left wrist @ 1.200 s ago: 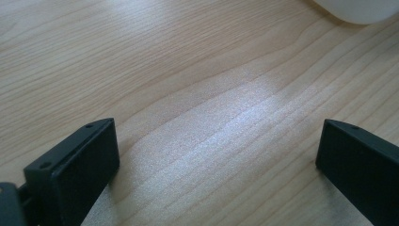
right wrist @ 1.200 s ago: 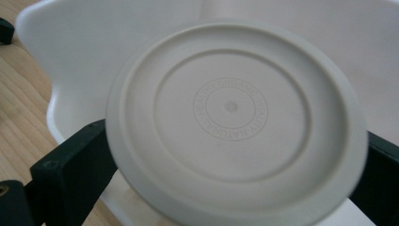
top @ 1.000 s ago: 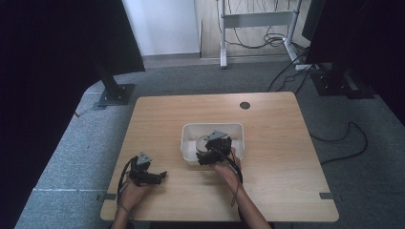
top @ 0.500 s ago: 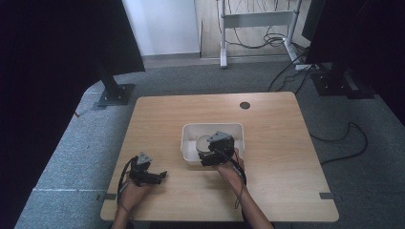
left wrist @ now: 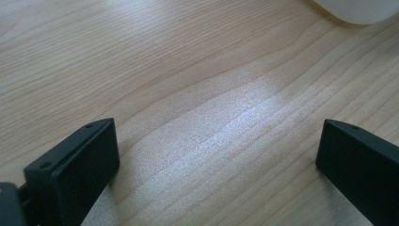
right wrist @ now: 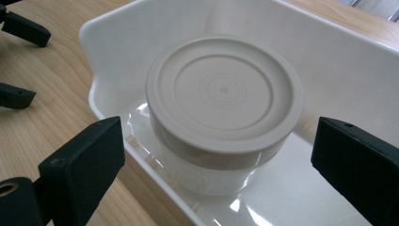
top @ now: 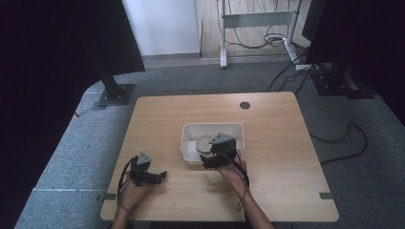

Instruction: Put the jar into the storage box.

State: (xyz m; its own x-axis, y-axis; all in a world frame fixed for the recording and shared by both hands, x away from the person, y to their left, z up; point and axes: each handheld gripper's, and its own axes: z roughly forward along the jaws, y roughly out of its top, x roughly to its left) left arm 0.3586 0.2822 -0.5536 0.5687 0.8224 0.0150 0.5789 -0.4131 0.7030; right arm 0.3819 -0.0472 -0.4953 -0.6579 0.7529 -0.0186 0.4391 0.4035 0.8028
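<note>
While the right gripper (right wrist: 216, 155) hangs over the near edge of the white tray (right wrist: 339, 61), its two black jaws stand wide apart, one to each side of the round container (right wrist: 223, 110) that stands upright inside the tray, and neither jaw touches it or the tray wall. That container has a beige ribbed lid and a clear body, and it sits toward the tray's left end as seen in the high view, where the right gripper (top: 210, 162) hovers at the tray's (top: 212, 128) front rim, near the middle of the wooden table (top: 277, 133). Well apart from the tray, the left gripper (top: 160, 176) rests low over the table's near left part, held by the person's left hand (top: 133, 191). Its jaws are also spread wide with bare wood (left wrist: 197, 94) between them, gripping nothing, and a corner of the tray (left wrist: 362, 9) shows ahead.
</note>
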